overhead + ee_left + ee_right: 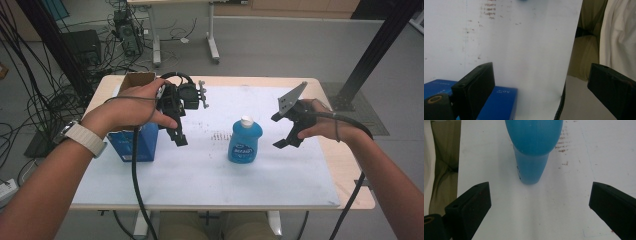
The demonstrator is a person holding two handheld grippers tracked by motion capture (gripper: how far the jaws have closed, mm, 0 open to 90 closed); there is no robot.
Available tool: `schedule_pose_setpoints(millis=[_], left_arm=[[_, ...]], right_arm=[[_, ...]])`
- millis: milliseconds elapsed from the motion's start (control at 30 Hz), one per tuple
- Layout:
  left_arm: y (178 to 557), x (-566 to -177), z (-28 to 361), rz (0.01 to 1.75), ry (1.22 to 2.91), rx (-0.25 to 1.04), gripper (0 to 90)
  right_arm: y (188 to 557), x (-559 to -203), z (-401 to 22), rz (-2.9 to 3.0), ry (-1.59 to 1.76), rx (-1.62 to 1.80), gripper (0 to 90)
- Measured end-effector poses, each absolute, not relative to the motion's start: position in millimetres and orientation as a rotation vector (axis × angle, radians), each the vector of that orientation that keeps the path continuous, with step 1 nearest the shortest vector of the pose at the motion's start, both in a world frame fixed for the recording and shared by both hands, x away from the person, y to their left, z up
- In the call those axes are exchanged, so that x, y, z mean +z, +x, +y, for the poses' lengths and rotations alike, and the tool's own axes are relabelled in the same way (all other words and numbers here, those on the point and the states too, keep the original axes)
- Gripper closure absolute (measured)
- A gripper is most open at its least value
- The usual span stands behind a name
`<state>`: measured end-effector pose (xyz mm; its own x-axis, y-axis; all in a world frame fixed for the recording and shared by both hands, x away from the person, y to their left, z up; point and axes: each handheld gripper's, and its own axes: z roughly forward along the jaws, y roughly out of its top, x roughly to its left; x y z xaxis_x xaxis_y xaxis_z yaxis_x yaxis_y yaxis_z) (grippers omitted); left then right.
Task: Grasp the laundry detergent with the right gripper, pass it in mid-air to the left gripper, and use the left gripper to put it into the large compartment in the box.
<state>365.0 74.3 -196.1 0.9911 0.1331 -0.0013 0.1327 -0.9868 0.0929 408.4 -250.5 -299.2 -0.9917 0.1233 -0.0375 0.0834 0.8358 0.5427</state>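
**Approach to the blue bottle, jaws spread**

Bottle of blue liquid with a white cap stood upright near the middle of the white surface, well clear of everything else. The right hand-held gripper hung just to its right, above the sheet, its jaws spread wide and holding nothing; in the right gripper view the bottle sat centred ahead of them, beyond the tips and not yet between them. The left hand-held gripper hovered near the blue box at the left of the surface, jaws likewise apart and empty, with the box's edge showing under its left jaw. An open cardboard box stood behind the blue one.

By the look of it, the step in hand was the reach for the bottle, with the grasp not yet begun. The next move would call for the right hand-held gripper to travel forward and down until the jaws straddled the bottle's body, then close squarely on its flatter faces, since a grip high on the rounded shoulder might slip or tip it.
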Motion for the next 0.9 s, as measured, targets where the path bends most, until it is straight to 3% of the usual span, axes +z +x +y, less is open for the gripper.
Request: schedule_pose_setpoints(millis=[900], left_arm=[[367, -200, 75, 0.21, 3.033, 0.001, 7.8]], right_arm=[[410, -318, -251, 2.902, 0.171, 0.985, 3.9]])
